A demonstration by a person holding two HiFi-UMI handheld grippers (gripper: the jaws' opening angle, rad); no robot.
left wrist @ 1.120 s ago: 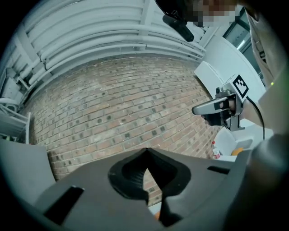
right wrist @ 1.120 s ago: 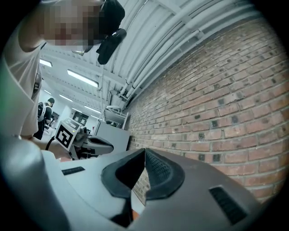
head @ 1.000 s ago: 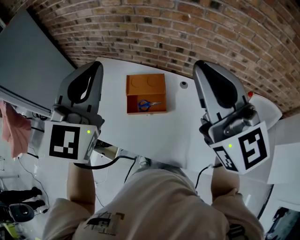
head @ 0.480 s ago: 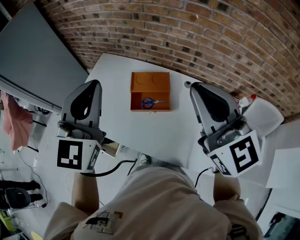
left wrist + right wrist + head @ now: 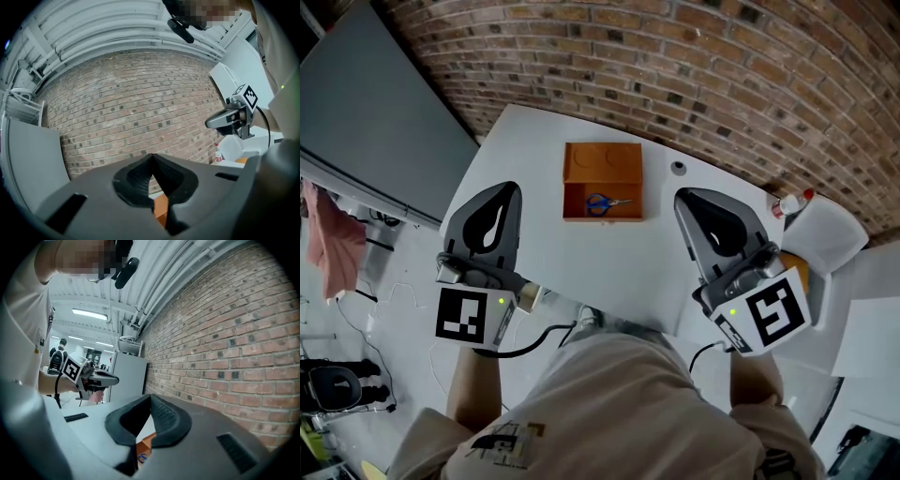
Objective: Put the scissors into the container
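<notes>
The left gripper (image 5: 507, 188) and right gripper (image 5: 692, 198) hover well apart over the surface (image 5: 652, 248), jaws closed on nothing; only the head view shows the scissors (image 5: 607, 202) whole inside the container (image 5: 581, 165).

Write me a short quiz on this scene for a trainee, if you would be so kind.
1. True or false: the scissors lie inside the orange container.
2. Which describes the left tool and the right tool?
A. Both are shut and empty, held apart from the container.
B. The left one grips the scissors.
C. The right one is open over the container.
3. Fill in: beyond the white table stands a ___ wall.

Key: 1 true; 2 A; 3 brick.
</notes>
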